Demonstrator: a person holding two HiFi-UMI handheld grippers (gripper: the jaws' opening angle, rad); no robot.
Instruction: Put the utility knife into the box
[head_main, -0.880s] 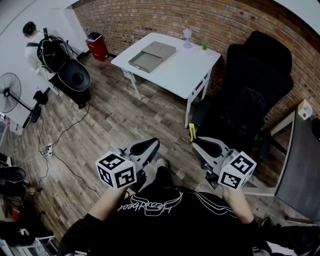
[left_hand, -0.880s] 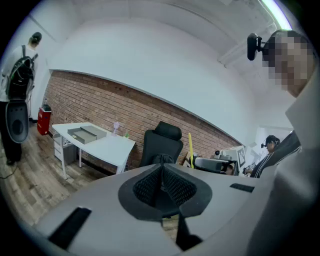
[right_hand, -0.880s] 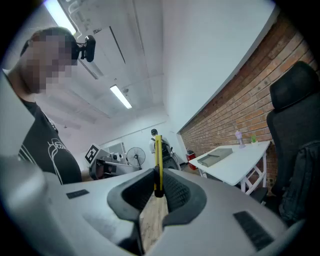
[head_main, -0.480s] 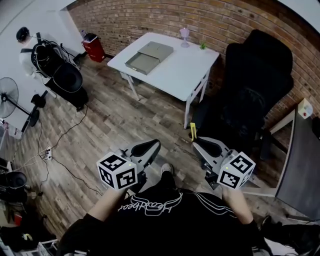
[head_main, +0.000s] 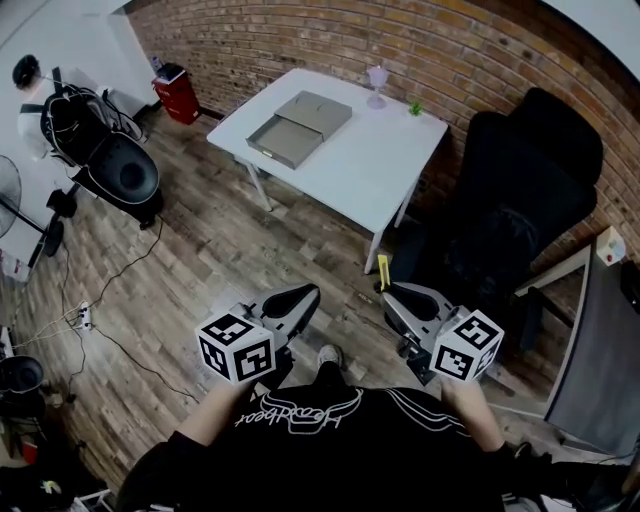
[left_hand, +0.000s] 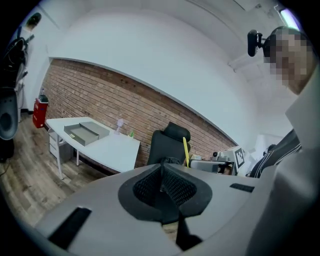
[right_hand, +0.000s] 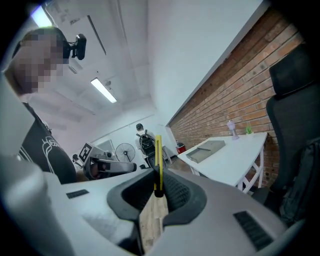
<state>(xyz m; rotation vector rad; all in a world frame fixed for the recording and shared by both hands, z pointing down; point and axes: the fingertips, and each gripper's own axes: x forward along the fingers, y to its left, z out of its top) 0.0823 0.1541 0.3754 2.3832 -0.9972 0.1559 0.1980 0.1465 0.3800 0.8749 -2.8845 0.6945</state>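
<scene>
From your head view, you hold both tools low in front of your body, over the wooden floor (head_main: 190, 250). Your left gripper (head_main: 300, 297) has nothing in it. Your right gripper (head_main: 392, 295) carries the yellow utility knife (head_main: 383, 270), which sticks up out of its tips. The grey box (head_main: 300, 127) lies open on the white table (head_main: 375, 165) by the brick wall, well apart from both tools. A black chair (head_main: 520, 200) stands to the right of the table.

In your left gripper view, the two black pads of the left gripper (left_hand: 161, 170) meet along a line, with nothing between them. Beyond them you see the table (left_hand: 117, 150) with the box (left_hand: 86, 131) on it, and the chair (left_hand: 167, 145) beside it. Further right the utility knife (left_hand: 185, 150) stands up as a thin yellow strip from your other tool.

In your right gripper view, the right gripper (right_hand: 158, 192) is closed tight on the utility knife (right_hand: 158, 160). The pads clamp its lower end, and the yellow body rises upright above them. The box (right_hand: 206, 150) lies on the table (right_hand: 235, 160) ahead and to the right, far from the knife.
</scene>
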